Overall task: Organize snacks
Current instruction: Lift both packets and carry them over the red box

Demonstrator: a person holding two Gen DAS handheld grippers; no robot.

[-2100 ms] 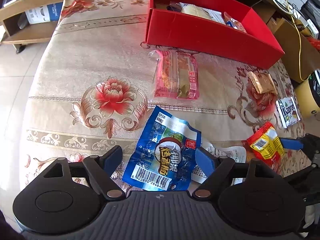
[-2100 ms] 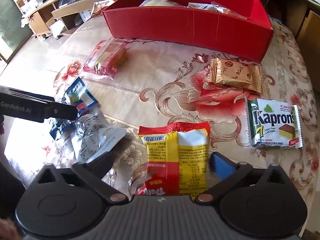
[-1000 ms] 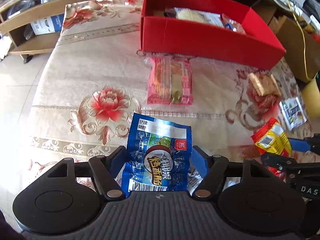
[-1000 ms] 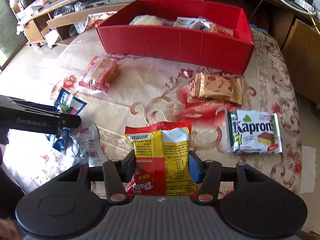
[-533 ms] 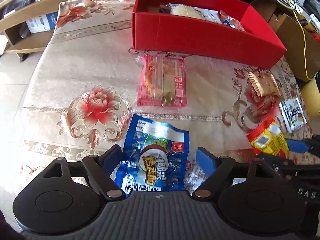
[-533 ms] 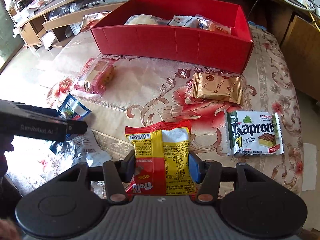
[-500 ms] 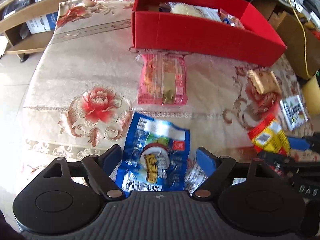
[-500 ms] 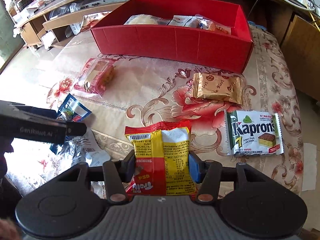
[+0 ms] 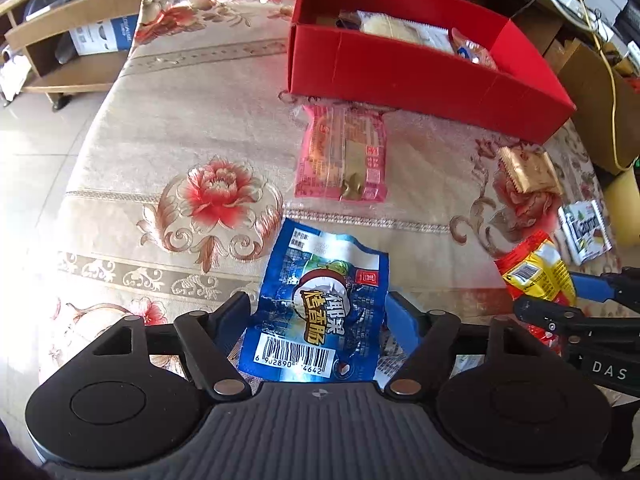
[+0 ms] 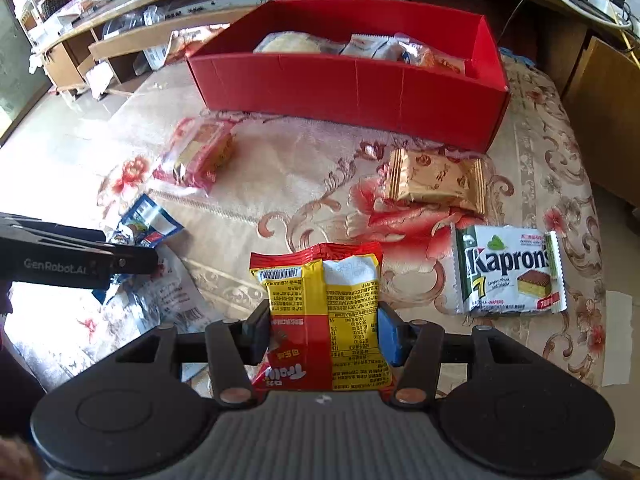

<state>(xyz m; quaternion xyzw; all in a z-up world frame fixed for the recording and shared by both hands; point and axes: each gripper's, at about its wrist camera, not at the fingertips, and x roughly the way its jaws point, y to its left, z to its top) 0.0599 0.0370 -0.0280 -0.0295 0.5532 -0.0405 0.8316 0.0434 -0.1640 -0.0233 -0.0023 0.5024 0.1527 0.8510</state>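
Observation:
A blue sausage packet [image 9: 320,272] with a barcode stands between the fingers of my left gripper [image 9: 318,312]. The jaws are closing, and both pads meet the packet's side edges. My right gripper [image 10: 322,336] is shut on a yellow-and-red gummy packet [image 10: 320,288], held just above the flowered tablecloth. That packet [image 9: 534,268] also shows at the right of the left wrist view. The red box [image 10: 352,84] stands at the far side of the table with several wrapped snacks inside.
Loose on the cloth lie a pink cake packet [image 9: 344,156], a gold wrapped biscuit [image 10: 436,180] and a Kaprons wafer pack [image 10: 512,272]. A clear printed wrapper [image 10: 168,292] lies under my left gripper. Wooden shelves stand beyond the table on the left and a cabinet on the right.
My left jaws spread away from the blue packet half a second ago and have come back in onto it. The right gripper and its packet have stayed put.

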